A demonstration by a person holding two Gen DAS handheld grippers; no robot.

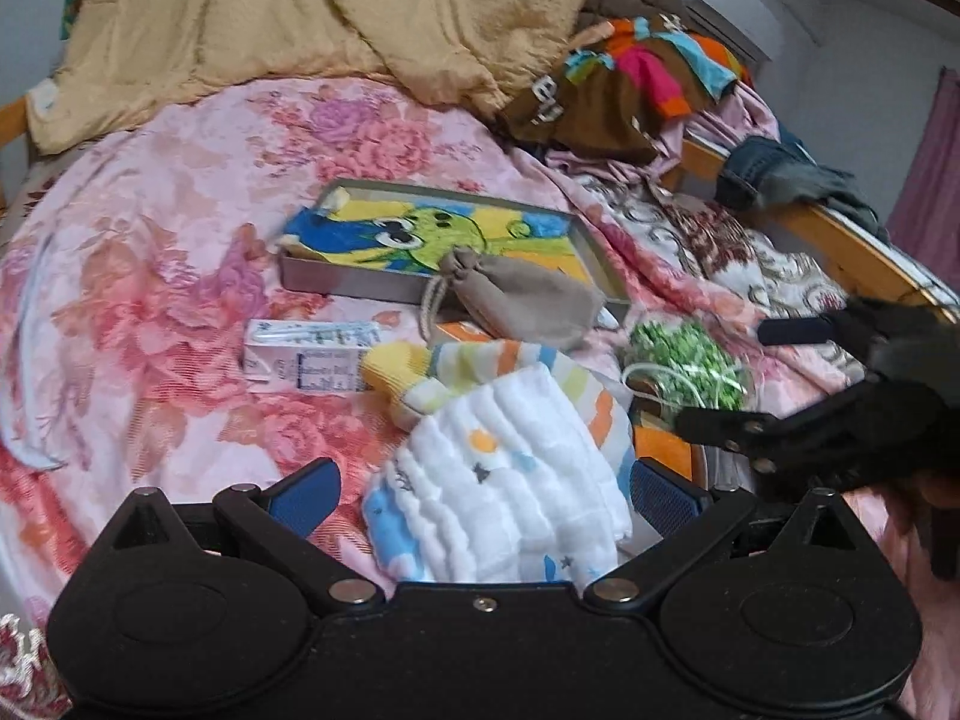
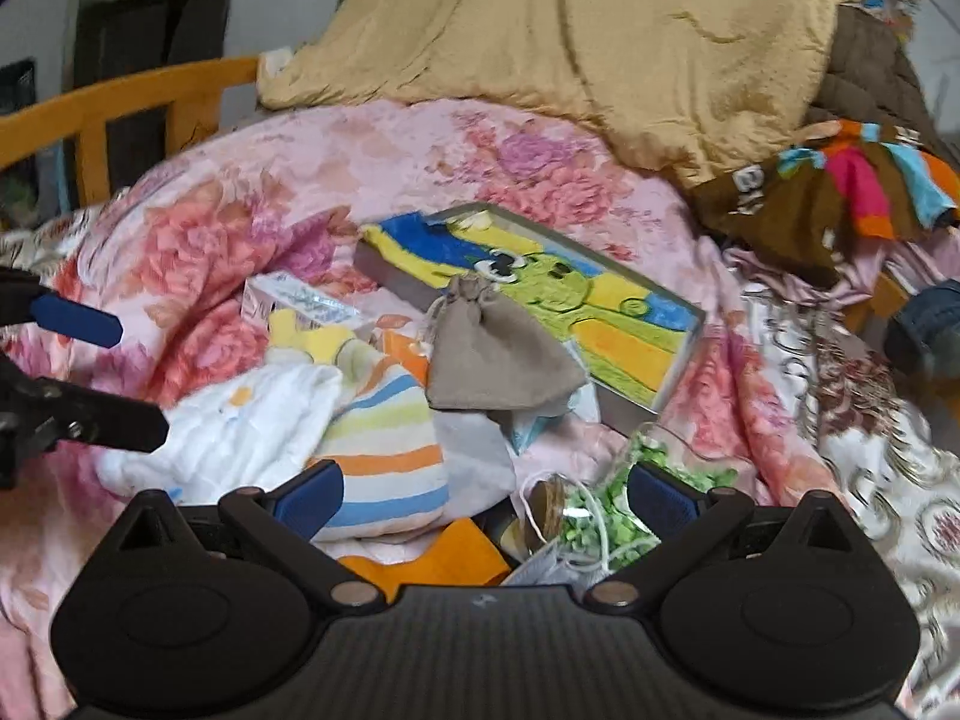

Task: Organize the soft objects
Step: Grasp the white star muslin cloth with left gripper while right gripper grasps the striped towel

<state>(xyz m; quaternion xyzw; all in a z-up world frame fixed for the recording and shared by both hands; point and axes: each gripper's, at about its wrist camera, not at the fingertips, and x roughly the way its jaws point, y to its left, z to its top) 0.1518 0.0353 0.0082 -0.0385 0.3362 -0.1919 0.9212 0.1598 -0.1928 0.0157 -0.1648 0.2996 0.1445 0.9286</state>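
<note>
Left gripper (image 1: 480,495), jaws spread wide, straddling the white muslin cloth (image 1: 504,480) at the near edge of the pink floral bedspread (image 1: 150,252). Right gripper (image 2: 483,495), also released, over a jar of green bits (image 2: 606,516). Striped sock (image 2: 384,450) touches the cloth; grey drawstring pouch (image 2: 498,354) overlaps the far tray (image 2: 384,270); small carton (image 1: 312,354) left.

The bedspread (image 1: 150,276) is a pink floral cloth with a faint sheen. The tan quilt (image 1: 288,18) looks like crinkled, slightly glossy fabric. The white cloth (image 1: 510,480) is soft, ridged muslin; the striped sock (image 2: 384,450) is matt knit. The grey pouch (image 2: 492,354) looks suede-like and matt. The tray (image 1: 336,285) has dull metal walls, perhaps tin. The bed rail (image 2: 120,96) is varnished wood.
</note>
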